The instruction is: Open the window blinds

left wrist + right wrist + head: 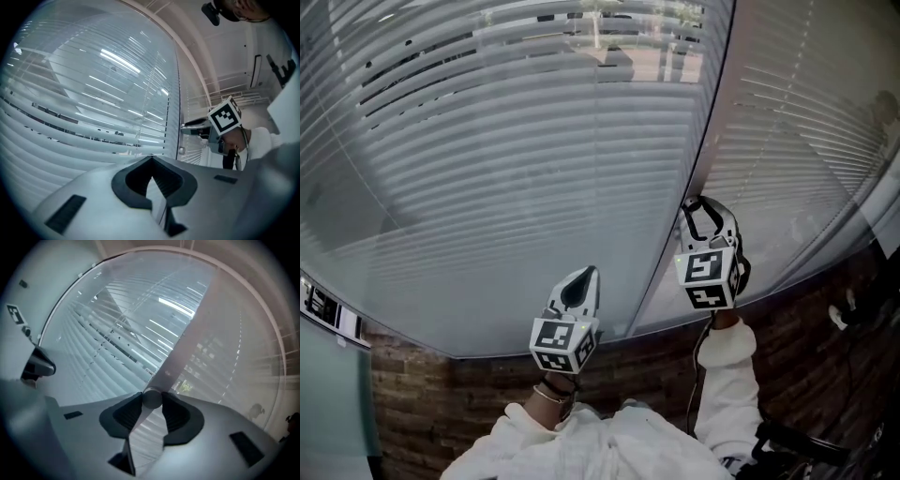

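Note:
Two panels of white slatted blinds cover the window: a wide left panel (516, 178) and a narrower right panel (797, 169), slats lying near flat, with buildings showing through at the top. A pale wand (180, 350) hangs between them. My right gripper (701, 204) (151, 399) is shut on the wand's round lower end, one pad on each side. My left gripper (586, 272) (152, 159) is held lower and to the left, close to the left panel, shut with nothing in it. From the left gripper view, the right gripper (190, 126) reaches in at the panel's edge.
A dark upright strip (661, 272) separates the two panels. Below the sill runs a brick wall (441, 403). A small sign (323, 305) is at the far left. Dark gear (806, 445) lies at the bottom right. White sleeves (727, 375) fill the lower middle.

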{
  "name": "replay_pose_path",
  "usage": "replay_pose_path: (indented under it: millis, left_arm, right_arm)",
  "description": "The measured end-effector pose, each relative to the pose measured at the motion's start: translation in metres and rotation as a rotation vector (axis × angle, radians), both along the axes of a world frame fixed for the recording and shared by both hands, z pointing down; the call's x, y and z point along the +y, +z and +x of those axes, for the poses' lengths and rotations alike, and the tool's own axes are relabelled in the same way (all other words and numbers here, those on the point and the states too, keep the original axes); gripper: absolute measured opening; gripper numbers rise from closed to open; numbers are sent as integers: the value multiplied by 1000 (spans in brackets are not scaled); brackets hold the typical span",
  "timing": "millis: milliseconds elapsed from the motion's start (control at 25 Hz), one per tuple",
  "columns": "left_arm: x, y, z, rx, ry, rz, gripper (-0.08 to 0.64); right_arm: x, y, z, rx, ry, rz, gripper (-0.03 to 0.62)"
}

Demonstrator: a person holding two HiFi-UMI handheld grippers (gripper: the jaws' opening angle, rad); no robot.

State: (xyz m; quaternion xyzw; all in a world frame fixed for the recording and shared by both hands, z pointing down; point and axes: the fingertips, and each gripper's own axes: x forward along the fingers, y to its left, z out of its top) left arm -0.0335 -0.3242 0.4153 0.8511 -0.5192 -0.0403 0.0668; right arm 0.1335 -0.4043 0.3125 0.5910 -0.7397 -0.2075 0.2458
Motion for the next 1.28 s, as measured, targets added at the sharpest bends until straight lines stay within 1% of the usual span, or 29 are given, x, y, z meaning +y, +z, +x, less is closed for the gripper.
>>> replay_pose_path:
  millis: [40,80,120,200,320,360,400,440,480,520,560,680,720,760,800,840,880,920,960,1000,1040,1160,1200,1240,1280]
  left_arm:
    - [1,0,2,0,4,0,-2]
    - [1,0,4,-3,8,1,-2]
    - [1,0,5,-5,12,3,-2]
    - [1,1,8,-5,15,4,-2]
    - [0,0,7,-5,11,3,-2]
    - [0,0,7,-4,10,1,-2]
    - [-1,0,8,-4,9,0,-2]
    - [-1,0,8,-3,9,0,-2]
    - [-1,1,8,-4,8,0,-2]
    - [-1,1,7,-4,8,0,-2]
    - [-1,1,7,-5,8,-1,-2]
    - [-2,2,5,-8,6,-2,-2]
    - [-2,2,5,-8,4,-2,-2]
    - [-3,1,5,-7,4,-3,-2]
    - [-3,1,5,-6,4,-4,-2]
    - [-3,1,7,-5,6,-4,-2]
    - [-3,1,8,-5,9,-4,-2]
    - [-3,1,10,-6,12,-3,-2]
    - [-3,1,11,-6,16,-3,-2]
    - [-3,1,12,-5,18,-2,-2]
    - [-3,1,13,-4,19,-2,-2]
    - [-5,1,13,-2,16,-4,-2]
    - [-5,1,13,-2,16,-4,-2]
    - [-5,1,13,-1,15,-4,-2]
    - [-5,1,14,-1,15,-4,-2]
  right_arm:
    - [0,0,0,-2,8,2,132]
    - [0,1,1,-44,9,8,131]
    - [-1,1,2,-118,4,13,130]
    - [-2,1,7,-331,-11,9,130]
    - [-3,0,12,-754,-59,-38,130]
    - [-3,-1,13,-878,-76,-55,130]
    - [-3,-1,14,-958,-89,-64,130]
    - [-4,-2,14,-981,-97,-64,130]
    - [-3,-2,13,-948,-101,-58,130]
    - [-3,-1,13,-868,-101,-48,130]
    - [-1,-1,12,-753,-97,-33,130]
    - [3,-3,8,-310,-60,29,133]
    - [3,-3,5,-170,-41,43,133]
    - [2,-2,3,-56,-23,50,133]
    - [1,-2,2,18,-11,55,133]
    - [1,-2,0,42,-6,58,133]
    - [1,-2,0,19,-5,57,132]
    - [0,-2,0,-40,-7,54,132]
    - [0,-2,1,-123,-11,51,132]
    - [-1,-2,3,-226,-17,45,130]
    - [-1,-2,5,-349,-26,35,130]
    - [-3,-2,11,-793,-76,-30,130]
    - [-3,-3,13,-922,-92,-51,130]
    - [-3,-4,14,-1019,-107,-67,130]
    - [-3,-4,14,-1074,-121,-75,130]
